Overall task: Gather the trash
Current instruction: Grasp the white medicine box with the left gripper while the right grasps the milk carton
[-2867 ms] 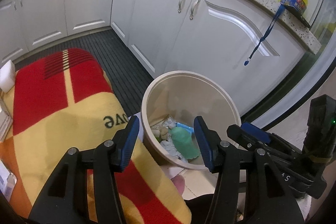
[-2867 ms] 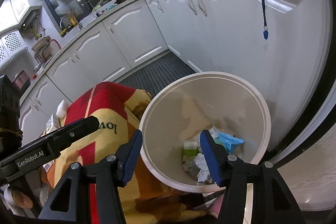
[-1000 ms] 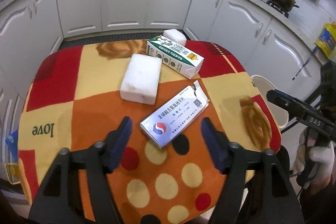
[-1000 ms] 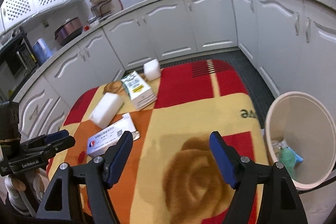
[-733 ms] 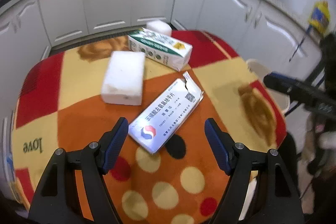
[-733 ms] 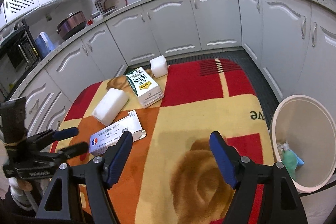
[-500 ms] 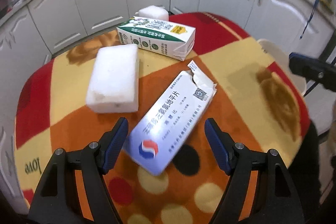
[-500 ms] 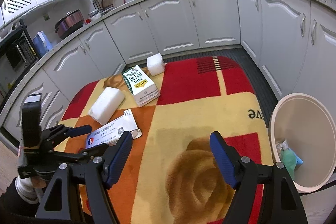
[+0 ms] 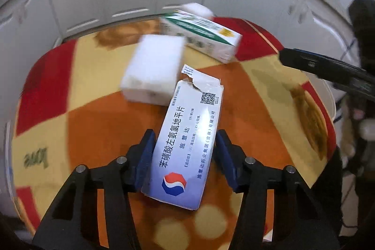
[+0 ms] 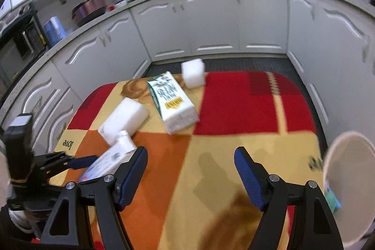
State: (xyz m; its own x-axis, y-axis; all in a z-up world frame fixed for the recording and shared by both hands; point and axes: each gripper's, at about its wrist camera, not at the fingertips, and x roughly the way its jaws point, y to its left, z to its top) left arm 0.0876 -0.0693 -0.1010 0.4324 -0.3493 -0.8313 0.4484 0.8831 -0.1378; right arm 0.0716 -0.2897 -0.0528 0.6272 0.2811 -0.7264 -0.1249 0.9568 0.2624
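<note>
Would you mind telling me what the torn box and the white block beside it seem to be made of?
Torn box: thin glossy card, judging by its ragged torn flap, printed face and sheen. White block: probably foam or sponge, with a matte, unprinted face and soft edges, though motion blur leaves this uncertain.

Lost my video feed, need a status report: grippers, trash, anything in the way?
Left gripper jaws just closing around the torn medicine box, contact unclear. Right gripper open, empty. Bin at table edge. Nothing in the way.
</note>
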